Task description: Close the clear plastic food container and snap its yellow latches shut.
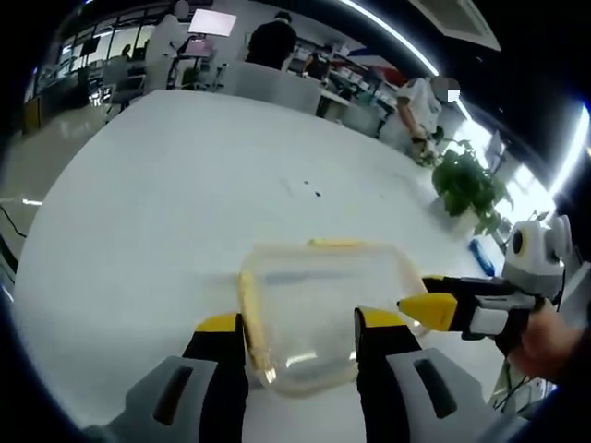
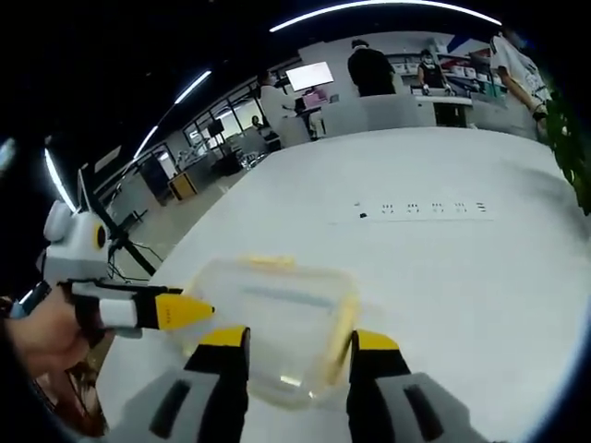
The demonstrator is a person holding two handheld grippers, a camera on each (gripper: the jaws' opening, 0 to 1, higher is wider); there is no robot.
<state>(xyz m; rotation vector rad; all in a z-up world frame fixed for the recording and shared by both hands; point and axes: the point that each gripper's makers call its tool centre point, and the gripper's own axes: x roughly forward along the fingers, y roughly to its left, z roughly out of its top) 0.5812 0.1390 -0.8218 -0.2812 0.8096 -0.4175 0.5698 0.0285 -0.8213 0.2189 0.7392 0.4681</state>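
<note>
A clear plastic food container (image 1: 319, 300) with yellow latches lies on the white table (image 1: 185, 203), its lid resting on it. My left gripper (image 1: 302, 325) is open, its yellow-tipped jaws standing at the container's near side, and its left jaw is beside a yellow side latch (image 1: 249, 318). The right gripper (image 1: 434, 310) comes in from the right with its yellow tip at the container's right edge. In the right gripper view the container (image 2: 272, 318) sits just ahead of my open right gripper (image 2: 300, 341). There the left gripper (image 2: 180, 311) points at the container's left edge.
A potted plant (image 1: 469, 189) and a blue object (image 1: 482, 256) stand near the table's far right edge. Small dark marks (image 2: 420, 209) dot the tabletop beyond the container. People, desks and a screen (image 2: 309, 76) are in the background.
</note>
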